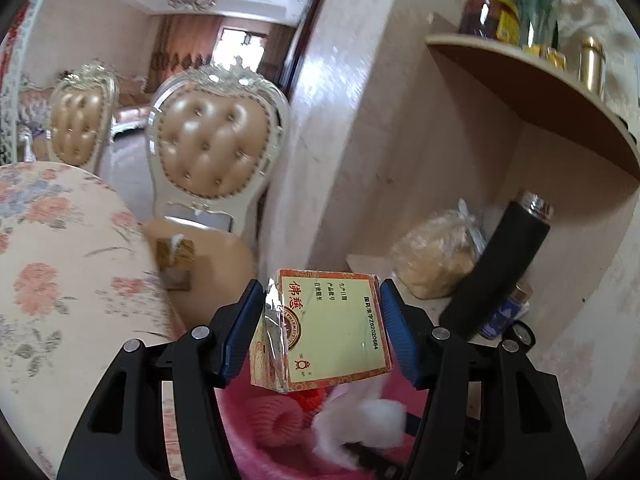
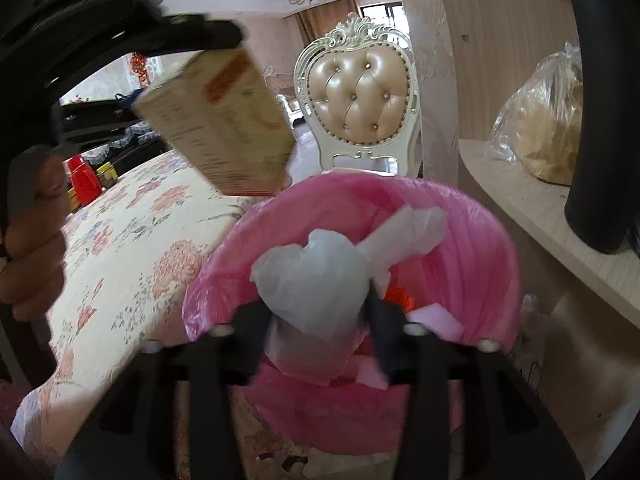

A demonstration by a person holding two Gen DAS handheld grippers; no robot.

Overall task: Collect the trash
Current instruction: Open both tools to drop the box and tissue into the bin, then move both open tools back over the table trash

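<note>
Two risks: left gripper (image 1: 322,322) clamping the yellow-red cardboard box (image 1: 332,328) may miss the pink-lined bin (image 2: 472,240) at six o'clock, while right gripper (image 2: 320,320), jaws parted, snags the crumpled white bag (image 2: 316,276).

Two chairs (image 1: 216,148), one box (image 1: 324,320)

The bin (image 2: 460,216) stands between the table (image 2: 132,232) on its left and the shelf (image 2: 560,208) on its right.
</note>
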